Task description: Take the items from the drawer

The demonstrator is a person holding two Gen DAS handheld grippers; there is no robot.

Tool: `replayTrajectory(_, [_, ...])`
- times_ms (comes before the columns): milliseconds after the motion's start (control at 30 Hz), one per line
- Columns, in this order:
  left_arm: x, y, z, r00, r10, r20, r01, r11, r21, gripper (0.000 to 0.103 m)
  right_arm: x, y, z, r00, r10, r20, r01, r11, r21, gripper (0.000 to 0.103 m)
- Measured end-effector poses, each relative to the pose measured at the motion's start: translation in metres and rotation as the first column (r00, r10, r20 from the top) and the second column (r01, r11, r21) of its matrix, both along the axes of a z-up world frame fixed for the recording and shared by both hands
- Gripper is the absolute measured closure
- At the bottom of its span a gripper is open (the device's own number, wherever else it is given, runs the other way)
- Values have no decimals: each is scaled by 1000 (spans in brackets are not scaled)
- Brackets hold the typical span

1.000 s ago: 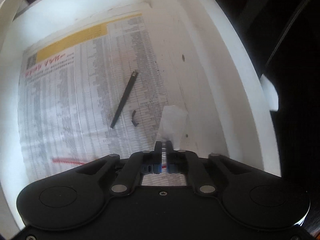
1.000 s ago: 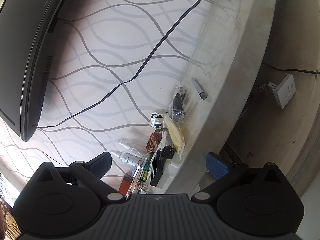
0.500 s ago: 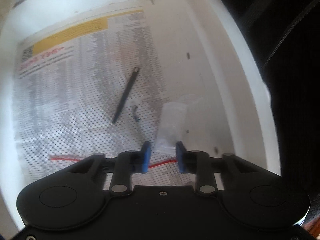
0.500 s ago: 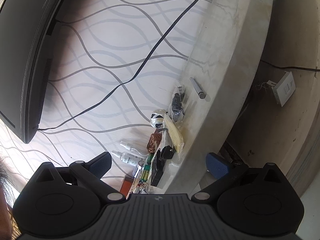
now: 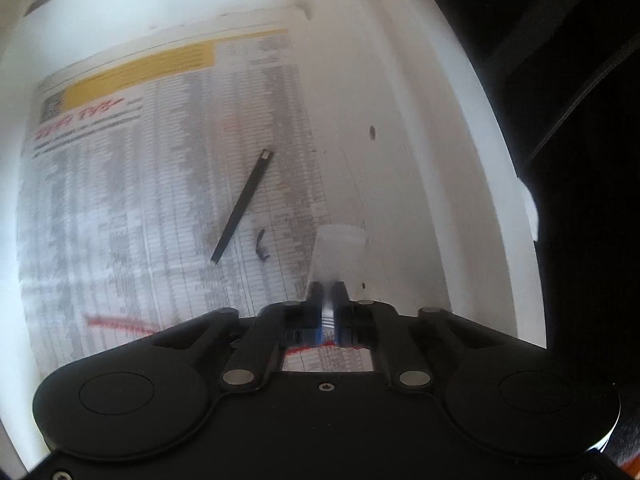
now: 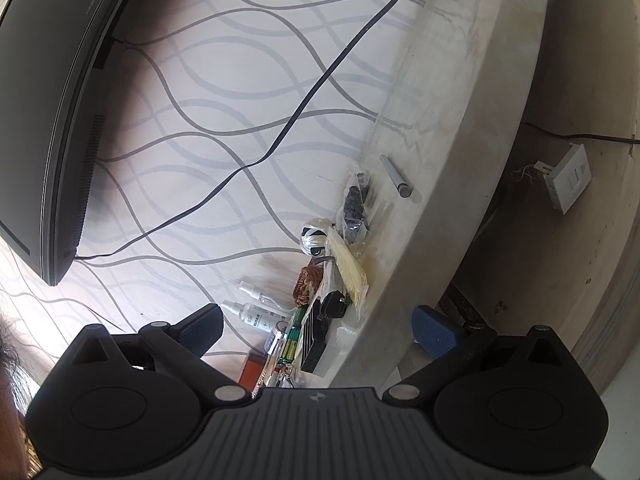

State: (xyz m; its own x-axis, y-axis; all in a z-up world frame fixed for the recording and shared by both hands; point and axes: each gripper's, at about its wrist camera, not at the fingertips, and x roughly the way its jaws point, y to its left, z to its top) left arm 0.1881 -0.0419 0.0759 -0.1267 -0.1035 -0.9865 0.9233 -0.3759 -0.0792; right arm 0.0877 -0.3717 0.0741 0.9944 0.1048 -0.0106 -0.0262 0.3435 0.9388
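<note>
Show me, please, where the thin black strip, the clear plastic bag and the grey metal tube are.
thin black strip (image 5: 243, 207), left wrist view, middle of its length.
clear plastic bag (image 5: 339, 249), left wrist view, its free part above the fingers.
grey metal tube (image 6: 395, 176), right wrist view, mid-body.

a dark monitor (image 6: 48, 112) and black cable (image 6: 296, 116) near a wall switch (image 6: 568, 178).
</note>
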Motion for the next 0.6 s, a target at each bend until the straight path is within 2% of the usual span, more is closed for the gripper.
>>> replayTrajectory(100, [13, 9, -2, 998, 52, 36, -52, 999, -11, 102, 0, -1, -1, 1000, 3, 5, -3, 1000, 12, 0])
replayTrajectory(167, [29, 14, -3, 990, 129, 55, -128, 991, -24, 102, 0, -1, -2, 1000, 3, 8, -3, 1000, 18, 0])
replayTrajectory(233, [47, 17, -1, 970, 197, 141, -189, 980, -66, 102, 0, -1, -2, 1000, 3, 8, -4, 1000, 20, 0])
replayTrajectory(300, [63, 18, 1, 938, 261, 228, -245, 965, -96, 103, 0, -1, -3, 1000, 4, 9, -5, 1000, 23, 0])
replayTrajectory(333, [70, 19, 4, 929, 296, 222, -278, 954, -110, 103, 0, -2, -3, 1000, 5, 9, -5, 1000, 26, 0])
replayTrajectory(400, [80, 17, 16, 922, 383, 54, -375, 919, -124, 102, 0, -2, -4, 1000, 5, 11, -5, 1000, 30, 0])
replayTrajectory(433, [86, 13, 16, 894, 440, -86, -446, 892, -68, 98, 0, -2, -3, 1000, 4, 10, -4, 1000, 27, 0])
replayTrajectory(467, [92, 9, 15, 841, 494, -221, -507, 862, -2, 86, 0, -1, -3, 1000, 3, 9, -3, 1000, 23, 0])
replayTrajectory(500, [88, 3, 11, 777, 556, -297, -560, 825, 78, 76, 0, -1, -3, 1000, 2, 8, -3, 1000, 21, 0])
replayTrajectory(567, [56, -12, -9, 670, 699, -249, -654, 715, 247, 76, 0, -1, -2, 1000, 2, 7, -2, 1000, 18, 0])
replayTrajectory(600, [60, -17, -15, 624, 745, -235, -683, 666, 299, 75, 0, -1, -3, 1000, 2, 8, -2, 1000, 20, 0])
